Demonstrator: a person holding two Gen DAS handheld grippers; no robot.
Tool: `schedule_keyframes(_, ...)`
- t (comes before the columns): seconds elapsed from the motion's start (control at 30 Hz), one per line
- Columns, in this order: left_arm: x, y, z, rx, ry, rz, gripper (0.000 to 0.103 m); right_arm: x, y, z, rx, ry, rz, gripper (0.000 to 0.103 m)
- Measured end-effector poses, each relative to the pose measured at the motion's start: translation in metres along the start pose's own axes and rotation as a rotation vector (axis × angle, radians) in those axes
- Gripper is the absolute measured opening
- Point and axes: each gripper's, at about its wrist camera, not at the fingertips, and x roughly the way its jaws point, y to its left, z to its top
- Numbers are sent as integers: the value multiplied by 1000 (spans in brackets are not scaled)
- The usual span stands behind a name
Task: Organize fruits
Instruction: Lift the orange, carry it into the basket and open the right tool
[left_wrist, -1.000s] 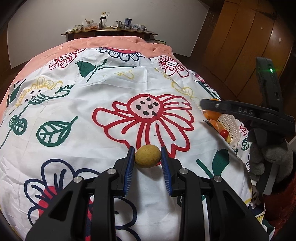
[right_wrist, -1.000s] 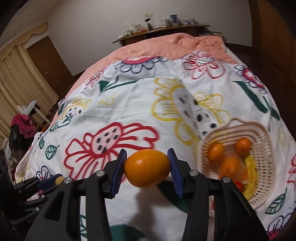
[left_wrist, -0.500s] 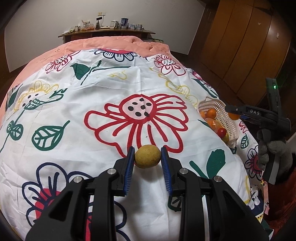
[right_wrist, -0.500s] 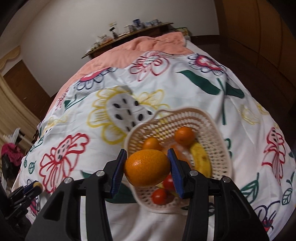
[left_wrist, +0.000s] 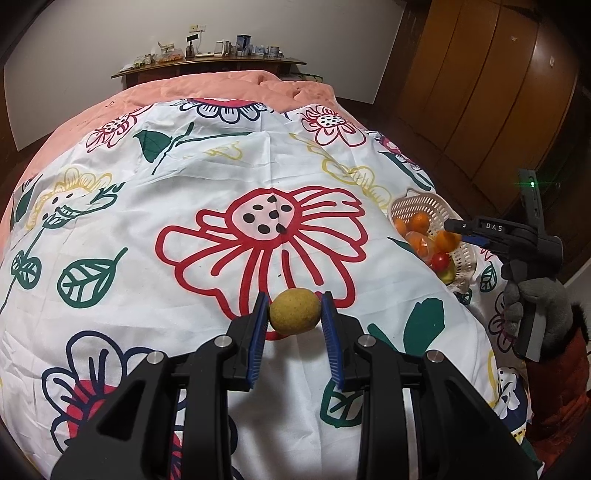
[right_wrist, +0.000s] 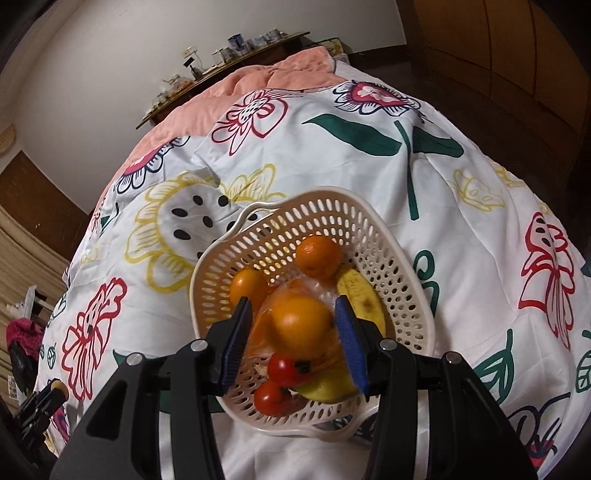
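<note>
The round orange fruit (right_wrist: 301, 326) is sitting between the blue pads of the right gripper (right_wrist: 295, 341), directly above the cream perforated plastic basket (right_wrist: 402, 291) at the right edge of the flowered white bedsheet (left_wrist: 184, 229). The jaws are opening, a gap is showing beside each pad, and the blurred fruit is probably dropping. The basket is already holding smaller oranges (right_wrist: 318, 256), a yellow banana (right_wrist: 364, 295) and two red tomatoes (right_wrist: 286, 369); the falling fruit is likely to bruise a tomato, or to bounce over the near rim. The basket is lying close to the bed edge, so a hard landing risks tipping it. The left gripper (left_wrist: 295, 328) is pinching a yellow-brown speckled round fruit (left_wrist: 294, 311) above the near sheet; slackening that grip would let the fruit roll.
</note>
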Motion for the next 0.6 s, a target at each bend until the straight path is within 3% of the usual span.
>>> schedule_keyframes(0.6,3,-35,20,76,-3,-12,29,-10,-21,-7,43,-25,33,50)
